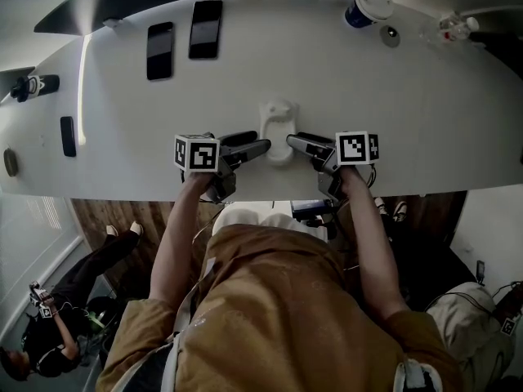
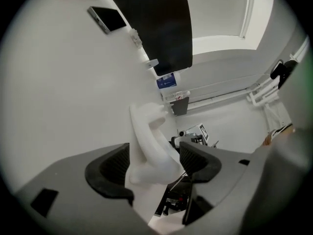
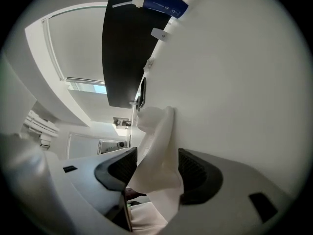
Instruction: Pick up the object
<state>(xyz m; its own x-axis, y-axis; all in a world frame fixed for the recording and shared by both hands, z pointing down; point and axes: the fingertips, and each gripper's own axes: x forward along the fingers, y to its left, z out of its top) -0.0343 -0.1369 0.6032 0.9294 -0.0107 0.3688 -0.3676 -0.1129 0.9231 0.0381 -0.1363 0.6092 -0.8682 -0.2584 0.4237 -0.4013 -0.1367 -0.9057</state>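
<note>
Our left gripper (image 2: 155, 164) has its jaws spread wide, and the white moulded object (image 2: 146, 131) stands in the gap between the dark pads. It lies close to one pad, but we see no squeeze on it. Our right gripper (image 3: 155, 168) is the same: jaws wide apart, the other end of the object between them, neither pad plainly pressing. So neither gripper has a hold. The object rests on the white table (image 1: 327, 80), close to its near edge, with the two grippers facing each other across it.

We judge that the pick-up is at the grasp stage: both grippers are in place and nothing is lifted. The next move calls for closing both pairs of jaws on the object's ends. Its curved, smooth shape could slip or twist if one side bites first, so we would close evenly and then raise both hands together, keeping it level.

Farther out, a lidded paper cup (image 1: 365, 5) stands at the far right of the table. The lid hides whatever is inside. Two dark phones (image 1: 160, 50) lie flat at the far left.
</note>
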